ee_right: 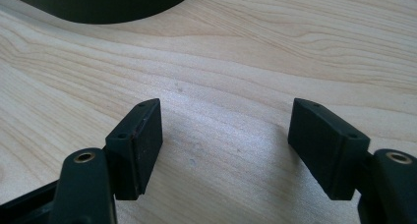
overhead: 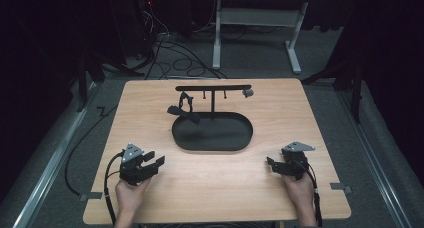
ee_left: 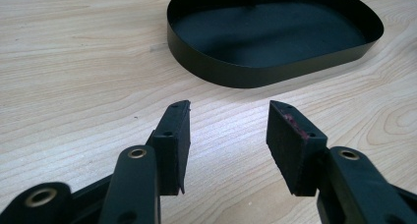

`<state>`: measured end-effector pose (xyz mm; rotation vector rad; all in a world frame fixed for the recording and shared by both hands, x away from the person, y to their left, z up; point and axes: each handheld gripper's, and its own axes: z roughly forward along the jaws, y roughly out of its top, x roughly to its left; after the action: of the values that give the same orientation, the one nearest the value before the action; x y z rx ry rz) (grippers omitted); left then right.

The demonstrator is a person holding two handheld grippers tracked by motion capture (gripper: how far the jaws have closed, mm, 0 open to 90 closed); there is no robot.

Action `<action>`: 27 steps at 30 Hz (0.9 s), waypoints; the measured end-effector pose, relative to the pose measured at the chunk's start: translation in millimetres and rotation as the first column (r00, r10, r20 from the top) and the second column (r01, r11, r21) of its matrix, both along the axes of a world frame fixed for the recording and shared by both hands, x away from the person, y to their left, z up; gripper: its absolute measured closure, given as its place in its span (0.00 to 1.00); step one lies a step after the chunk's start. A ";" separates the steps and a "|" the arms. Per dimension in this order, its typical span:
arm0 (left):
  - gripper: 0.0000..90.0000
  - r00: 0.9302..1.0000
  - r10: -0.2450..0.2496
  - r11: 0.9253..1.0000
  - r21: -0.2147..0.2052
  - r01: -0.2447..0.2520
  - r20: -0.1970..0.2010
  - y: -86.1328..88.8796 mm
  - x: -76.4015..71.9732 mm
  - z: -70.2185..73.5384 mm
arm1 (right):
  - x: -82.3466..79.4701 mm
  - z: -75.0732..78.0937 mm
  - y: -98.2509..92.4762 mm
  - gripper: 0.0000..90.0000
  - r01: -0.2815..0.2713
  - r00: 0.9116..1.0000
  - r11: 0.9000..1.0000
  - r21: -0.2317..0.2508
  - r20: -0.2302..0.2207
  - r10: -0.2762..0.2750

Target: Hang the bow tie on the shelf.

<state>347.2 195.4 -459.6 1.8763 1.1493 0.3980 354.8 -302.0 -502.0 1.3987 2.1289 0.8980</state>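
Observation:
A black oval tray (overhead: 212,137) sits in the middle of the wooden table (overhead: 150,103). From its back edge rises a T-shaped black stand (overhead: 213,88) with small dark items hanging from its crossbar; one dark strap-like item (overhead: 184,110) drapes onto the tray's left rim. My left gripper (overhead: 156,159) rests low at the front left, open and holding nothing; in its own view the gripper (ee_left: 229,111) points at the tray (ee_left: 265,71). My right gripper (overhead: 270,163) rests at the front right, open wide over bare wood, with the same gap (ee_right: 226,111) seen in its own view.
Table edges lie close behind both hands. A metal table frame (overhead: 217,33) and loose cables (overhead: 175,63) stand on the floor beyond the far edge. A rail (overhead: 50,163) runs along the floor at the left. Small grey tabs (overhead: 341,188) mark the front corners.

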 end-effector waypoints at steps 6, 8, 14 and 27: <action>0.58 1.000 -0.002 1.000 0.001 0.002 -0.007 -1.6 0.8 -2.1 | 0.0 0.0 0.0 0.34 0.001 1.000 1.000 0.000 0.000 -0.001; 0.58 1.000 -0.003 1.000 0.002 0.003 -0.010 -2.2 1.1 -3.3 | 0.0 0.0 0.0 0.34 0.000 1.000 1.000 0.000 0.000 0.000; 0.58 1.000 -0.002 1.000 0.002 0.002 -0.014 -3.5 2.1 -6.1 | 0.0 0.0 0.1 0.34 0.000 1.000 1.000 -0.001 0.000 0.000; 0.58 1.000 0.007 1.000 0.017 -0.007 -0.021 -6.4 5.2 -12.4 | 0.0 0.0 0.1 0.34 0.000 1.000 1.000 -0.001 0.000 0.000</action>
<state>352.3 189.0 -472.0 1.8962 1.1704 0.3938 354.8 -302.0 -502.0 1.3989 2.1288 0.8970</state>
